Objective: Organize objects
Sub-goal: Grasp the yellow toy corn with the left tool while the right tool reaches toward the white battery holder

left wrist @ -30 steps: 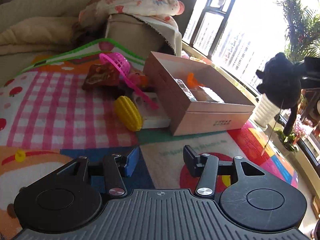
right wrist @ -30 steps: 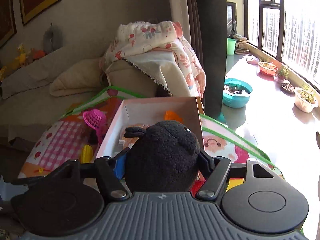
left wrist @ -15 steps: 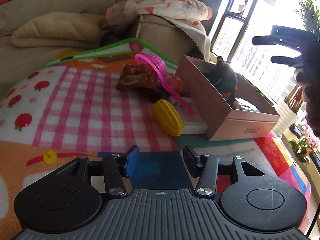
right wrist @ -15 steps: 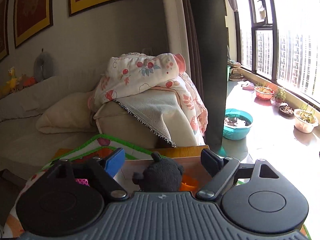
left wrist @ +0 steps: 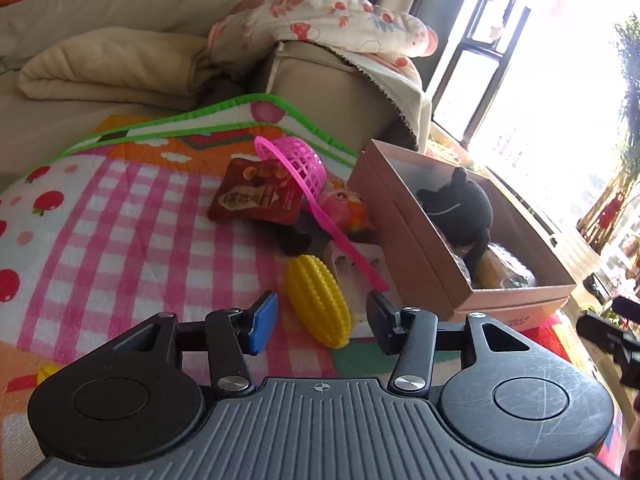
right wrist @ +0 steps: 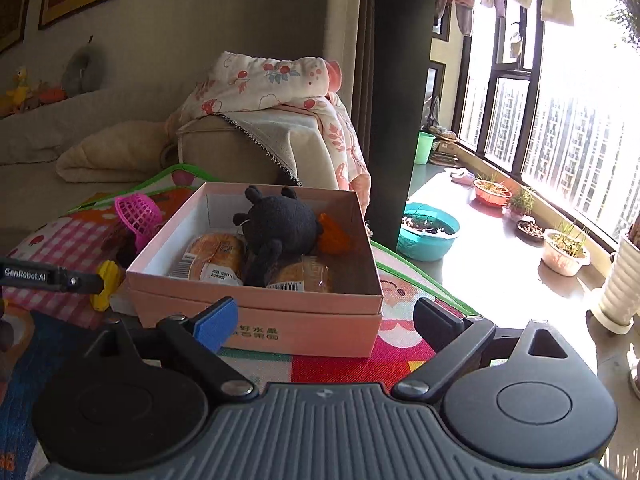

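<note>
A black plush toy [right wrist: 280,224] lies free inside the pink cardboard box [right wrist: 260,320] on wrapped buns [right wrist: 216,256], beside an orange piece [right wrist: 334,236]. My right gripper [right wrist: 326,322] hangs in front of the box's near wall, its jaws opening, with nothing between them. In the left wrist view the plush [left wrist: 460,208] shows over the box wall [left wrist: 412,240]. My left gripper [left wrist: 320,316] is open just short of a yellow corn toy [left wrist: 318,300], and its pads do not touch it. A pink mesh scoop [left wrist: 296,160], a brown snack packet [left wrist: 256,196] and a pink toy [left wrist: 344,208] lie behind the corn.
Everything sits on a colourful play mat [left wrist: 120,220] in front of a beige sofa [left wrist: 320,88] draped with floral blankets. A white flat item [left wrist: 352,264] lies under the scoop's handle. On the window ledge at the right stand a teal basin [right wrist: 428,236], plant pots [right wrist: 566,250] and a white planter [right wrist: 620,284].
My right gripper let go of the black plush, which now lies in the box; the gripper opened wide and dropped back before the box. My left gripper moved up to the yellow corn.
</note>
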`<state>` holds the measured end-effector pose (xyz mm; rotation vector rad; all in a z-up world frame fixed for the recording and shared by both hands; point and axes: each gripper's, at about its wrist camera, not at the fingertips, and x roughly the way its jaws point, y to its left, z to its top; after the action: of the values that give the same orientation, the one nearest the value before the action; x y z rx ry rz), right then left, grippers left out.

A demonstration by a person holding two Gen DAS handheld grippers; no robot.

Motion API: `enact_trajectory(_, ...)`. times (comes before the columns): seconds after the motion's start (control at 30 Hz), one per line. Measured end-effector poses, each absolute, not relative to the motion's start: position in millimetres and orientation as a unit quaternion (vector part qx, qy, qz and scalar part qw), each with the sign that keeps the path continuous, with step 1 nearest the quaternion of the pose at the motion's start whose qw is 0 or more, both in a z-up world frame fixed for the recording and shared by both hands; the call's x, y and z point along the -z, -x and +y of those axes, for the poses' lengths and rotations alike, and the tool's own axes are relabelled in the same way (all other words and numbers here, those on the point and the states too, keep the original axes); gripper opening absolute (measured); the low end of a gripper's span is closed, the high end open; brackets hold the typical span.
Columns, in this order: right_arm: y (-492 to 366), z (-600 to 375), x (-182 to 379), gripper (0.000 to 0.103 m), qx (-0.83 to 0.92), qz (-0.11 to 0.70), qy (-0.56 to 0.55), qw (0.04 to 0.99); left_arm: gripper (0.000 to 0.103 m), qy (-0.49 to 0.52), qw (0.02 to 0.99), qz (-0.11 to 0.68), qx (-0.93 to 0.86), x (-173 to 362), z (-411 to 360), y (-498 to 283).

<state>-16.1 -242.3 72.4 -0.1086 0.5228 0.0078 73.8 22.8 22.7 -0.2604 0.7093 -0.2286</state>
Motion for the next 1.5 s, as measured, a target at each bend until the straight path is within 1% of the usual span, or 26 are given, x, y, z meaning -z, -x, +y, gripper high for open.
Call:
enact_trajectory(0.1, 30, -223, -61, 0.095, -0.027, 0.259, 0.077, 0.963, 0.053, 0.131, 0.919, 0.363, 0.084, -15, 18, -93)
enact_trajectory(0.17, 34, -217, -58, 0.095, -0.041, 0.262, 0.078, 0.961, 0.051, 0.131, 0.921, 0.359, 0.078, -12, 17, -96)
enact_trajectory(0.2, 34, -215, -57, 0.095, -0.045, 0.264, 0.075, 0.961, 0.047, 0.127, 0.921, 0.359, 0.079, -12, 16, -96)
enact_trajectory(0.23, 34, -215, -57, 0.095, -0.047, 0.265, 0.071, 0.960, 0.039, 0.130, 0.920, 0.358, 0.087, -12, 16, -95)
enact_trajectory(0.33, 26, -214, -61, 0.095, -0.048, 0.272, 0.049, 0.960, 0.038, 0.138, 0.915, 0.362, 0.110, -12, 22, -87)
enact_trajectory(0.47, 21, -211, -74, 0.095, -0.062, 0.269, 0.030, 0.961, 0.038, 0.116, 0.920, 0.353, 0.126, -12, 37, -58)
enact_trajectory(0.67, 0, -180, -100, 0.095, -0.107, 0.264, 0.048, 0.957, 0.038, 0.104, 0.938, 0.321, 0.081, -10, 84, -27)
enact_trajectory(0.83, -48, -139, -133, 0.095, -0.148, 0.271, 0.049, 0.950, 0.038, 0.144, 0.938, 0.306, 0.074, -5, 112, -27)
enact_trajectory(0.93, -89, -112, -143, 0.095, -0.151, 0.289, 0.058, 0.943, 0.036, 0.146, 0.940, 0.300, 0.076, -3, 112, -25)
enact_trajectory(1.03, -138, -84, -142, 0.095, -0.142, 0.327, 0.071, 0.932, 0.036, 0.155, 0.938, 0.299, 0.082, -2, 114, -25)
enact_trajectory(1.17, -201, -53, -120, 0.095, -0.115, 0.378, 0.079, 0.915, 0.036, 0.172, 0.935, 0.297, 0.086, 1, 118, -25)
enact_trajectory(1.2, -213, -45, -113, 0.092, -0.106, 0.387, 0.083, 0.912, 0.036, 0.173, 0.935, 0.296, 0.087, 1, 118, -25)
enact_trajectory(1.23, -223, -38, -105, 0.084, -0.099, 0.396, 0.088, 0.909, 0.036, 0.175, 0.935, 0.296, 0.088, 1, 119, -25)
enact_trajectory(1.27, -231, -32, -97, 0.079, -0.097, 0.403, 0.099, 0.905, 0.036, 0.177, 0.935, 0.295, 0.089, 1, 119, -25)
enact_trajectory(1.3, -238, -26, -89, 0.068, -0.094, 0.411, 0.110, 0.900, 0.036, 0.179, 0.935, 0.294, 0.089, 2, 120, -24)
enact_trajectory(1.33, -243, -23, -83, 0.066, -0.091, 0.420, 0.111, 0.896, 0.036, 0.182, 0.934, 0.294, 0.090, 2, 120, -24)
enact_trajectory(1.4, -246, -22, -77, 0.066, -0.099, 0.434, 0.092, 0.891, 0.036, 0.190, 0.932, 0.294, 0.092, 3, 122, -24)
enact_trajectory(1.5, -233, -22, -78, 0.058, -0.120, 0.450, 0.077, 0.882, 0.036, 0.201, 0.930, 0.294, 0.095, 3, 125, -24)
